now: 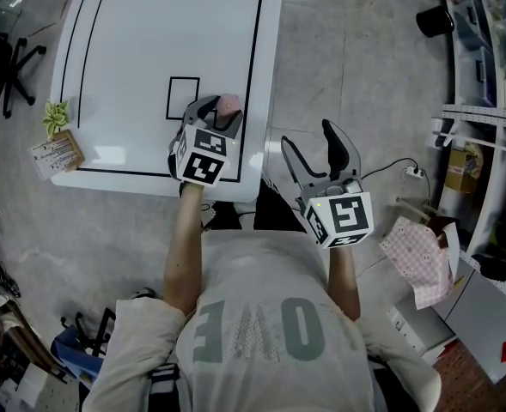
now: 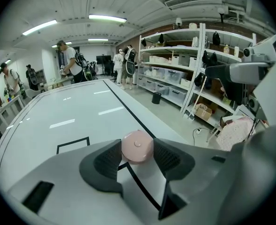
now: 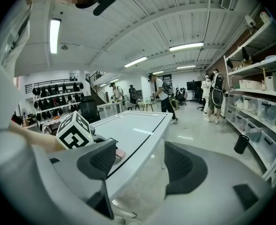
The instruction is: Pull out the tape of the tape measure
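A round pink tape measure [image 2: 137, 146] sits on the white table [image 1: 141, 33], on the black line near its front right corner. My left gripper [image 2: 137, 157] reaches over that corner, and both dark pads touch the tape measure's sides, so the jaws are shut on it. From the head view the tape measure [image 1: 228, 104] shows between the left gripper's [image 1: 219, 112] fingers. No tape is seen drawn out. My right gripper [image 1: 318, 148] hangs off the table's right side over the floor, open and empty. The right gripper view [image 3: 140, 165] shows the tape measure [image 3: 119, 153] far to its left.
A green paper flower [image 1: 56, 116] and a printed card [image 1: 57, 154] lie at the table's left front edge. Shelving [image 1: 491, 101] lines the right wall, with a black bin [image 1: 435, 20] and a pink checked cloth [image 1: 420, 257] nearby. An office chair [image 1: 5, 65] stands left. People stand beyond the table's far end.
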Tool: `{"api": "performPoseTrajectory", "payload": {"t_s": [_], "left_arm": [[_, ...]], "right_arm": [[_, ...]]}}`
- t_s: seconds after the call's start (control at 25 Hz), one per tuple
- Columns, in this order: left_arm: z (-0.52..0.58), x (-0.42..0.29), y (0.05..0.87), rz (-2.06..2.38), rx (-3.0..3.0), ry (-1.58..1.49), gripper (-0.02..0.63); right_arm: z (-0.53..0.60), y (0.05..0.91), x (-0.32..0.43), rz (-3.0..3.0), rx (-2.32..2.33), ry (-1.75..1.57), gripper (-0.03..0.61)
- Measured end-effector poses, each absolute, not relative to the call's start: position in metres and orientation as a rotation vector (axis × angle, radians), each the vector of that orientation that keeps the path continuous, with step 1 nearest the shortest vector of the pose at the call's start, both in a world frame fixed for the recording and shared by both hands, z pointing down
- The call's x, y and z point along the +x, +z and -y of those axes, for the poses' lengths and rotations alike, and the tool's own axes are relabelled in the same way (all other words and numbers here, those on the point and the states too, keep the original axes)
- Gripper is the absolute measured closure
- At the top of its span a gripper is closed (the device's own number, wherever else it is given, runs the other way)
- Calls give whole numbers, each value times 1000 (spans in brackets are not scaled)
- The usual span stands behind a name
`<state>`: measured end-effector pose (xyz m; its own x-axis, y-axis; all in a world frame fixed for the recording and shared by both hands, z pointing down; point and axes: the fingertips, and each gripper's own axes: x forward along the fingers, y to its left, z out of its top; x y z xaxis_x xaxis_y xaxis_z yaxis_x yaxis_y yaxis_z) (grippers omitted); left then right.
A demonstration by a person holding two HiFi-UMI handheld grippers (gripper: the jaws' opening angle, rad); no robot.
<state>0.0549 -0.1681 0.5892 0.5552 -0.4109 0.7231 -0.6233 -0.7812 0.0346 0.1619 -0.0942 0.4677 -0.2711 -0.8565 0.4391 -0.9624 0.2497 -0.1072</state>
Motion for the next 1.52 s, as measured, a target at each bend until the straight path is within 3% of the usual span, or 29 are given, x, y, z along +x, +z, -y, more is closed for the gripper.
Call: {"api": "performPoseTrajectory", "payload": {"t_s": [0.44, 0.76, 1.12, 1.52], "left_arm": [[177, 50, 579, 906, 2511, 1004, 382], [206, 27, 470, 1153, 2658, 794, 382], [191, -49, 347, 1476, 2744, 464, 381], [161, -114, 290, 1783, 2726, 261, 381]], "right_arm": [[92, 464, 155, 2249, 1668, 493, 249], [103, 434, 146, 2318, 1685, 397, 250], [126, 389, 114, 2396, 1623, 161, 250], [137, 362, 113, 2432, 1722, 102, 250]]}}
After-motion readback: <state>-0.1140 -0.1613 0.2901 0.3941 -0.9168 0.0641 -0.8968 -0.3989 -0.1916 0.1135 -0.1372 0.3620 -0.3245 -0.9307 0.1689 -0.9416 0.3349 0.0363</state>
